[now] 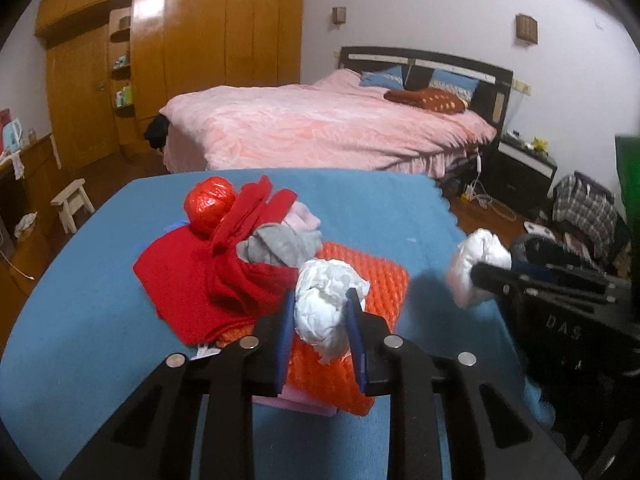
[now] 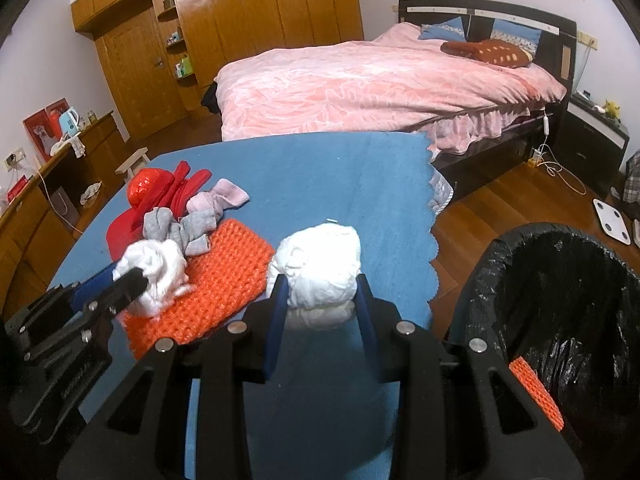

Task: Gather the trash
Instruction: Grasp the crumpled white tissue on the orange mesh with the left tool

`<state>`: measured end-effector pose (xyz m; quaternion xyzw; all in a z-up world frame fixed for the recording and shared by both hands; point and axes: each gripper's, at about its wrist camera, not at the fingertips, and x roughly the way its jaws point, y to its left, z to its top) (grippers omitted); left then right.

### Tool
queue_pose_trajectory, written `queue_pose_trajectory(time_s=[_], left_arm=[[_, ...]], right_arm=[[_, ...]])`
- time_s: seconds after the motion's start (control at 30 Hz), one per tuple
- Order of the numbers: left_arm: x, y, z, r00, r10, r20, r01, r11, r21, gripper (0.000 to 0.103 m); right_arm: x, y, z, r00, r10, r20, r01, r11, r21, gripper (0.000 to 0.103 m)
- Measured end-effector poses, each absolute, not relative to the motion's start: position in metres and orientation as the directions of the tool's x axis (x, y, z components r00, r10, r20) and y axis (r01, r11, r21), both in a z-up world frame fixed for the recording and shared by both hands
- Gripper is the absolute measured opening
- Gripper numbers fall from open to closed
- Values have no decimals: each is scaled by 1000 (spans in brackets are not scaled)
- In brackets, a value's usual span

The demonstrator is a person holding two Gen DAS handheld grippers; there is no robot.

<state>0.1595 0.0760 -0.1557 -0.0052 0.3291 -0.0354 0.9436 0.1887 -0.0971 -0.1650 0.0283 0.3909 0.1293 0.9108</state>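
Observation:
My left gripper [image 1: 320, 312] is shut on a crumpled white paper wad [image 1: 326, 300] above an orange foam net [image 1: 352, 292] on the blue-covered table [image 1: 100, 320]. It also shows in the right wrist view [image 2: 132, 276]. My right gripper [image 2: 320, 300] is shut on a second white paper wad [image 2: 320, 268] near the table's right edge; that wad shows in the left wrist view [image 1: 478, 264]. A bin with a black liner [image 2: 560, 320] stands right of the table, with an orange net piece [image 2: 538, 392] inside.
Red cloth [image 1: 192, 276], a red shiny ball [image 1: 210, 204], grey socks [image 1: 280, 246] and a pink sock [image 2: 224, 196] lie on the table. A pink bed [image 1: 320, 128] stands behind. A white stool [image 1: 72, 204] is at the left, clothes [image 1: 584, 208] lie on the floor at the right.

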Motion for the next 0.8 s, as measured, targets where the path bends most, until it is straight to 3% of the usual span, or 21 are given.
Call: queue_pose_trajectory(time_s=[0.13,0.27,0.47,0.5,0.53,0.6,0.67,0.8], left_arm=[[159,76,-161,768,-68,-637,55,998,-40,28],[157,73,-164,763,-58,-643,39,998,-43,41],[156,70,-169,761,-58,-646,34,998,-50,41],[156,69,-168,762,-63,-644,41,998,-50,39],[156,67,-168,762,-69,-643,49,998,-50,28],[157,64,-168,761,-88,-643,73,996,-51,17],[158,61,-167,761,-111,-639,94,994,-60,11],[157,60,-165,765,-118,-633,99,993,-65,8]], right_arm=[[185,-98,-166,654,258,-711,-215,965,152,33],[182,-100,-167,652,256,-714,-213,965,151,33],[181,-102,-168,652,255,-715,-214,965,150,33],[181,-103,-168,651,255,-715,-212,966,151,33],[181,-103,-168,650,255,-716,-211,965,153,33],[182,-104,-166,651,254,-715,-209,966,153,33],[182,-105,-164,654,254,-713,-210,966,152,33],[181,-108,-162,658,253,-709,-209,966,151,33]])
